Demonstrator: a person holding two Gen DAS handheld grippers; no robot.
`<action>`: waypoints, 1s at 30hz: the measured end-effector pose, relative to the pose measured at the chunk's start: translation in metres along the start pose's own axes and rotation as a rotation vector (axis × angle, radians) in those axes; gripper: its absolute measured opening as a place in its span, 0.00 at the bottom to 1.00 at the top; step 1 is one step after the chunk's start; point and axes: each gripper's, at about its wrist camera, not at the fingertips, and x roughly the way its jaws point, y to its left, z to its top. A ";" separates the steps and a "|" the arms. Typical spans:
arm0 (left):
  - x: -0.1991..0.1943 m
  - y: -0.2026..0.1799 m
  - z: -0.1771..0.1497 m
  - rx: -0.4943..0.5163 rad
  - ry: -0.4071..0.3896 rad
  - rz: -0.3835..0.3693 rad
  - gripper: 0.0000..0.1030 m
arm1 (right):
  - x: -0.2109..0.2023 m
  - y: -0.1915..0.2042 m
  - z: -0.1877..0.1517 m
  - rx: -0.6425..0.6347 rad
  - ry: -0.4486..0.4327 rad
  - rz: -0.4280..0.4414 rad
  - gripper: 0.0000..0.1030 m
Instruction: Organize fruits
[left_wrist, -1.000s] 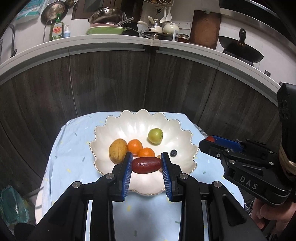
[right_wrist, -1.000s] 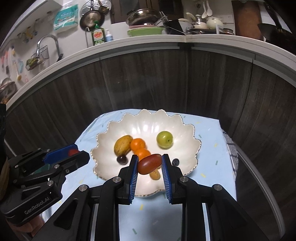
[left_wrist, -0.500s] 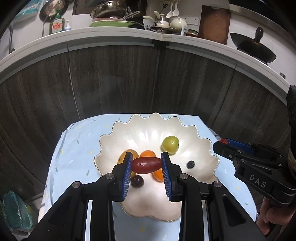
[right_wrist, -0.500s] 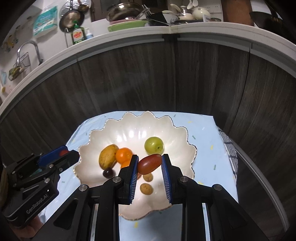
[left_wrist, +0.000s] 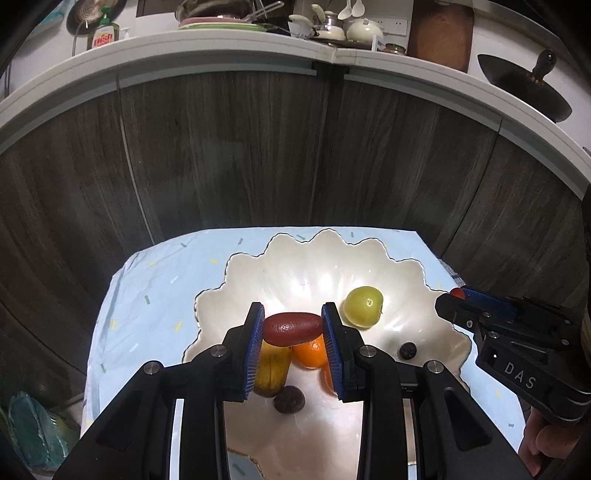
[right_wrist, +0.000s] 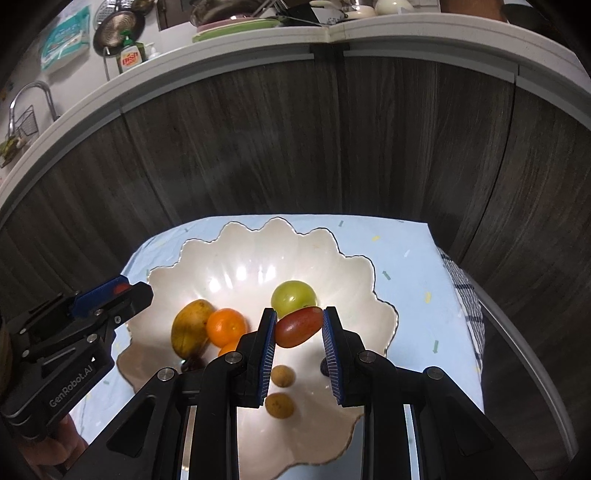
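left gripper (left_wrist: 292, 328): clamps red date (left_wrist: 291, 328) above bowl (left_wrist: 406, 266) | right gripper (right_wrist: 300, 326): clamps red oval fruit (right_wrist: 298, 327) beside green fruit (right_wrist: 293, 298)

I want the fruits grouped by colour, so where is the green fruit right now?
The green fruit lies in the scalloped white bowl, toward its far right side in both wrist views, right of the orange and apart from it.

Dark wood cabinets (left_wrist: 229, 147) under a white counter (left_wrist: 207, 55) (cluttered).
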 end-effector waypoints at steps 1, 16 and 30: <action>0.002 0.001 0.001 -0.003 0.005 0.002 0.33 | 0.002 0.000 0.001 0.002 0.005 -0.001 0.26; -0.012 0.006 -0.001 -0.005 0.005 0.070 0.92 | -0.006 0.001 -0.002 0.002 -0.017 -0.080 0.71; -0.060 0.008 -0.010 0.001 -0.021 0.091 0.99 | -0.051 0.008 -0.012 0.012 -0.062 -0.111 0.83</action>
